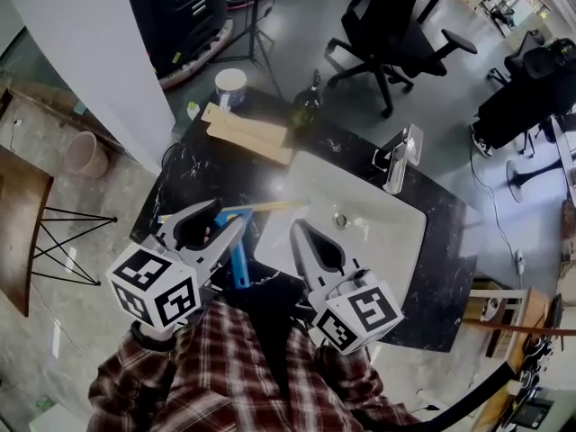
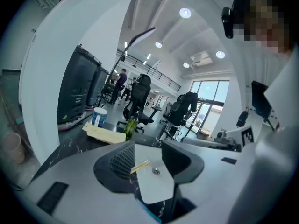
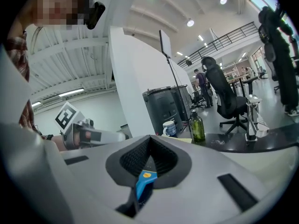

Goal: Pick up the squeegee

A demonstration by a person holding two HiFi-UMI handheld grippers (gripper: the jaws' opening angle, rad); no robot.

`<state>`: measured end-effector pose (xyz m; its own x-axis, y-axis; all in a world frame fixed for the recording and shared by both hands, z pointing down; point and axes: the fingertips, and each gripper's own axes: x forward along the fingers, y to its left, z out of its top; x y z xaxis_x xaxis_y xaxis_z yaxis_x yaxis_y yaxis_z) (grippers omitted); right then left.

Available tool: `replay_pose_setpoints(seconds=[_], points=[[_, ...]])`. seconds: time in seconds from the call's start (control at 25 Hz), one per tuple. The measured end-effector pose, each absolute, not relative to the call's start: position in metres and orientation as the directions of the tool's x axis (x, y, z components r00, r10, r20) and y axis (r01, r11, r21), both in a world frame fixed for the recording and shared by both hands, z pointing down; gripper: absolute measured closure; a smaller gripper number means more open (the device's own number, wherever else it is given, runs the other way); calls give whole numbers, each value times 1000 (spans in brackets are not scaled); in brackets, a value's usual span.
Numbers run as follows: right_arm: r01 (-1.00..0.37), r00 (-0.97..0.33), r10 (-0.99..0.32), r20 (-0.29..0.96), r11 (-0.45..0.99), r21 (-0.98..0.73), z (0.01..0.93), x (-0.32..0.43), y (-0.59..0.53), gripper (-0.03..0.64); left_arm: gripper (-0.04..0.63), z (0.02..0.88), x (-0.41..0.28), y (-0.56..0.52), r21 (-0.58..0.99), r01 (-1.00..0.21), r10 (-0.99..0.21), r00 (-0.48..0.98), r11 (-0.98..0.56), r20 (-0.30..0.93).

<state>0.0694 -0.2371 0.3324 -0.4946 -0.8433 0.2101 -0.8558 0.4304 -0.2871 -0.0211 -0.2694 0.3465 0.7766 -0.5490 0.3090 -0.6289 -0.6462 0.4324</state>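
The squeegee has a blue handle (image 1: pixel 237 261) and a thin yellowish blade (image 1: pixel 265 207). It lies on the black stone counter (image 1: pixel 432 268) at the left edge of the white sink (image 1: pixel 378 232). My left gripper (image 1: pixel 229 213) stands open over the handle's upper end, one jaw on each side, pads not pressing. In the left gripper view the blade's end (image 2: pixel 140 166) and a bit of blue handle (image 2: pixel 150 213) show between the spread jaws of the left gripper (image 2: pixel 148 146). My right gripper (image 1: pixel 298 229) is shut and empty over the sink's rim. In its own view the right gripper (image 3: pixel 149 138) has the blue handle (image 3: pixel 142 183) lying below it.
A faucet (image 1: pixel 400 156) stands at the sink's far side. A green bottle (image 1: pixel 306 106), a white cup (image 1: pixel 231 84) and flat wooden boards (image 1: pixel 247 133) sit on the counter's far end. An office chair (image 1: pixel 396 25) is beyond. A white column (image 1: pixel 81 61) rises at the left.
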Motion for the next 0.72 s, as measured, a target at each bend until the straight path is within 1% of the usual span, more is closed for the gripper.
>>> replay_pose_setpoints(seconds=[0.16,0.28,0.56,0.72], points=[[-837,-521,-829,202,449,-313,340,70,-236,604,428,391,-17,-262,437,-682,-515,730,-586,449],[-819,-544,-815,200,464,-337,346,72,-234,604,428,419,-15,-256,425,-718,-495,691,-551,526],[-766,-608,-768,199,503,-400,360,74,-229,604,428,472,-22,-248,346,-818,-512,562,-459,650],[-741,-634,-746,203,512,-435,370,78,-229,604,428,490,-22,-241,330,-848,-497,515,-415,698]])
